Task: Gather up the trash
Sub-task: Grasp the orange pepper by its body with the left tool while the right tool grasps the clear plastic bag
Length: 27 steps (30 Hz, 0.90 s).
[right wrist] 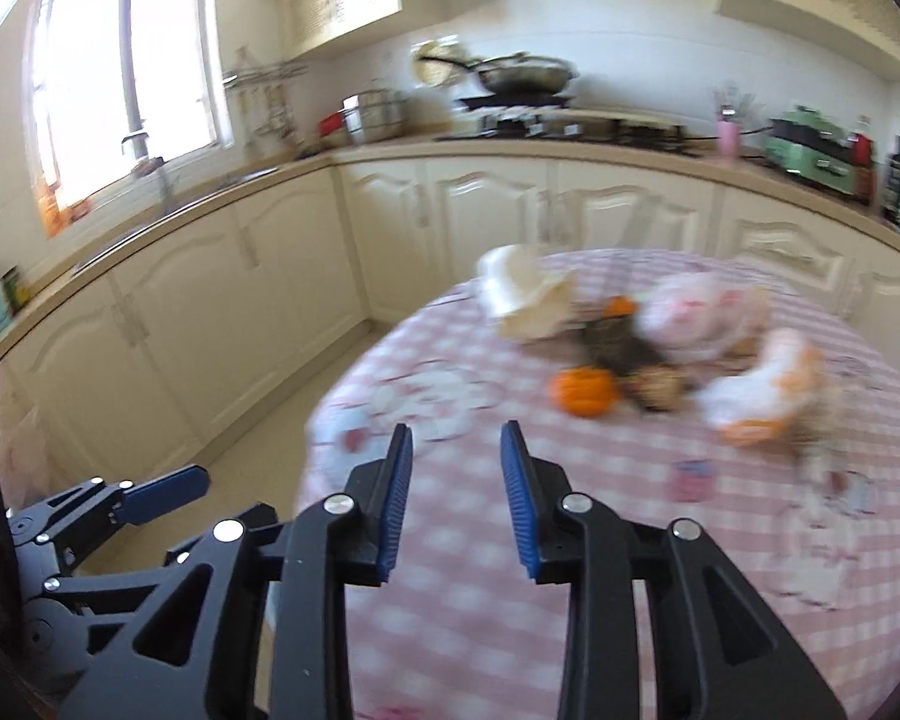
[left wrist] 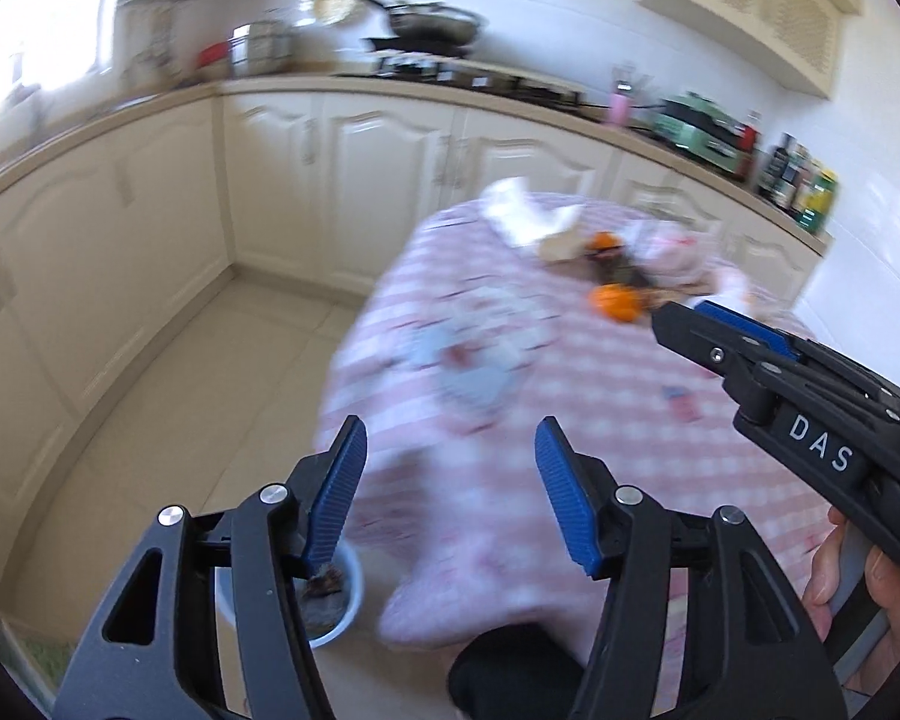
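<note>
Trash lies in a blurred heap on the far side of the round table (left wrist: 570,510): crumpled white paper (left wrist: 528,213), orange peel or fruit (left wrist: 615,303), dark scraps and pale plastic bags (right wrist: 699,309). A small wrapper (right wrist: 693,477) lies apart, nearer to me. My left gripper (left wrist: 450,438) hovers over the table's near left edge, open and empty. My right gripper (right wrist: 456,438) is also open with nothing between its pads, short of the orange piece (right wrist: 582,390). In the left wrist view the right gripper (left wrist: 681,309) reaches in from the right toward the heap.
A small white bin (left wrist: 345,600) with dark waste in it stands on the tiled floor, left of the table and under my left gripper. Cream cabinets and a cluttered counter (right wrist: 510,150) run behind. A hand (left wrist: 834,570) holds the right gripper's handle.
</note>
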{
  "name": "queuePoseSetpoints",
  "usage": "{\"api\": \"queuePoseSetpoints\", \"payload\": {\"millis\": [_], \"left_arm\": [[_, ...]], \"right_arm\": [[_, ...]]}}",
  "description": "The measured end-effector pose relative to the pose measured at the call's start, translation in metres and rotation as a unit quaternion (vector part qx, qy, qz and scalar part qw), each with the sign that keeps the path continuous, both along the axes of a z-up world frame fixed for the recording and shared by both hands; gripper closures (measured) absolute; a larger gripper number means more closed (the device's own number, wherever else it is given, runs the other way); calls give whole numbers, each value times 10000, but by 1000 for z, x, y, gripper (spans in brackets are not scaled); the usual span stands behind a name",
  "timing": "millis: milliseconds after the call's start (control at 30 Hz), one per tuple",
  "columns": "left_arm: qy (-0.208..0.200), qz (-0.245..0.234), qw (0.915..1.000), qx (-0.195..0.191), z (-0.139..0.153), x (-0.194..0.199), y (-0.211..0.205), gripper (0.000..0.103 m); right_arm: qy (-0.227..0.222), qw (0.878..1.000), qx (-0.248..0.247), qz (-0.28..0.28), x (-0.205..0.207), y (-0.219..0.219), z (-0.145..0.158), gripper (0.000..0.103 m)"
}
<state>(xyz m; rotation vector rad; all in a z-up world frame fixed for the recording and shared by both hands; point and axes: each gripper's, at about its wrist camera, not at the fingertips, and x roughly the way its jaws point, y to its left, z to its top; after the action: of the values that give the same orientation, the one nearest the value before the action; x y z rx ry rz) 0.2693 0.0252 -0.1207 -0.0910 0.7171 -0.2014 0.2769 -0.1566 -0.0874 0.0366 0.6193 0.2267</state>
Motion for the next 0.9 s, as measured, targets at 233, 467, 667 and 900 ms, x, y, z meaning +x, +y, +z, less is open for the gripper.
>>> {"api": "queuePoseSetpoints", "payload": {"millis": [233, 467, 667, 900], "left_arm": [[39, -648, 9978, 155, 8, 26, -83, 41], [205, -736, 9961, 443, 3, 67, -124, 41], [438, -629, 9954, 581, -9, 99, -136, 41], [648, -620, 9948, 489, -21, 122, -140, 41]], "right_arm": [[249, 9921, -27, -1229, 6, -121, -9, 57], [849, 9852, -9, -1491, 42, -182, -38, 49], [1160, 9826, 4, -1448, 74, -196, -52, 45], [1068, 9847, 284, -1350, 85, -199, -51, 59]]}}
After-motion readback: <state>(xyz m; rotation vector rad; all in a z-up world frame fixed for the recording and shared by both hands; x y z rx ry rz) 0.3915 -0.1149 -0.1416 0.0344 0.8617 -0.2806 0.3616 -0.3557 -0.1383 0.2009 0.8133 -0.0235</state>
